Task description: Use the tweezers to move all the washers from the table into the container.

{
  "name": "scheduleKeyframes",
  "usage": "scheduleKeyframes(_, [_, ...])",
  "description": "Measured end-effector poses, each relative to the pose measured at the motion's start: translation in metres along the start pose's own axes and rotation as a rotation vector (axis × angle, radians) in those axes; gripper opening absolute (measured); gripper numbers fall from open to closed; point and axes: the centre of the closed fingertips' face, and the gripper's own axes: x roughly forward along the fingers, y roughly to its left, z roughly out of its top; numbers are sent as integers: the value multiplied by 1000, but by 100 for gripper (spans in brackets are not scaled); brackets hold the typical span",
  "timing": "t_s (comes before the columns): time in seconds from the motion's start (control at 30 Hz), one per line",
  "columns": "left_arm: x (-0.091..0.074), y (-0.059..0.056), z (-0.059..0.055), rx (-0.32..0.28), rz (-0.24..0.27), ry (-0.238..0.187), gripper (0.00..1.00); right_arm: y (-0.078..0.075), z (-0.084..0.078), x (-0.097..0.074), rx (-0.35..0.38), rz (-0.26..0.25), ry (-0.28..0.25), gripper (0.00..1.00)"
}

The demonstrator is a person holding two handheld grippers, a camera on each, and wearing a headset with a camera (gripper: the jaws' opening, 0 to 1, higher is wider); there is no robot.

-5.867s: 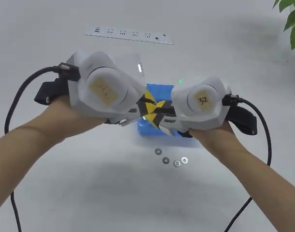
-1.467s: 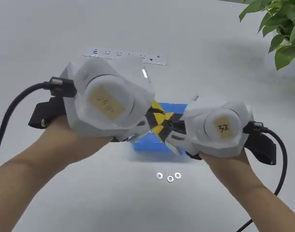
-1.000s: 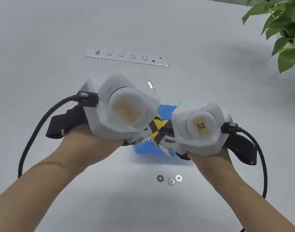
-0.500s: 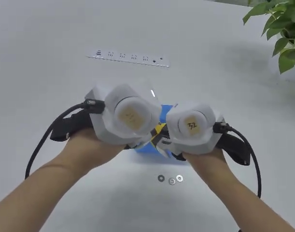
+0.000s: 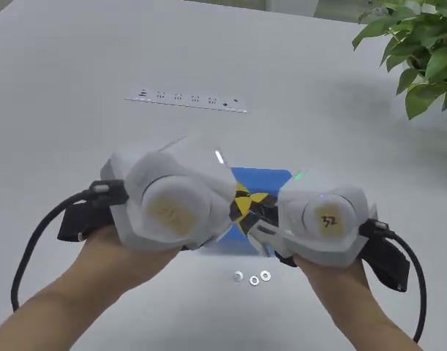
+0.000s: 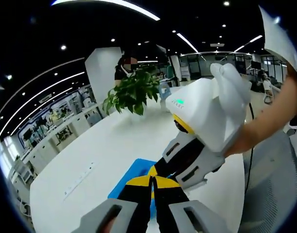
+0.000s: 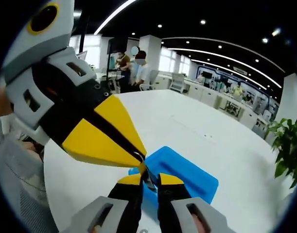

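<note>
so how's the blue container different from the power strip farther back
The container is bright blue; the power strip is white. The container is a broad rectangle; the power strip is long and narrow. The container sits close, near the washers; the power strip lies farther off. Both rest flat on the white table.

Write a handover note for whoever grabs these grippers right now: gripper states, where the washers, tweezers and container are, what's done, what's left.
Left gripper: fingers shut, tips close against the right gripper's.
Right gripper: fingers shut on a thin dark sliver, apparently the tweezers.
Container: blue, on the table, just beyond the grippers; cannot tell whether it holds anything.
Washers: three in a short row on the table, on the person's side of the container.
Done: tweezers seem to be in hand.
Left: lift each of the three washers with the tweezers and drop them into the container.
</note>
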Motion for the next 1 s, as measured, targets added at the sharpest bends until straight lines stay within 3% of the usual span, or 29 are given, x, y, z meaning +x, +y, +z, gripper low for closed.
scheduleKeyframes(0.3, [-18,-22,12,17,-11,-28,0,13,3,-24,31,-40,-24,8])
scheduleKeyframes(0.5, [-30,-34,13,12,-6,-26,0,29,3,-34,47,-36,-38,8])
scheduleKeyframes(0.8, [-31,-47,6,-6,2,2,0,39,-8,-37,61,0,-33,9])
scheduleKeyframes(1.0, [-24,-51,-3,-29,13,33,0,42,-23,-29,80,52,-21,10])
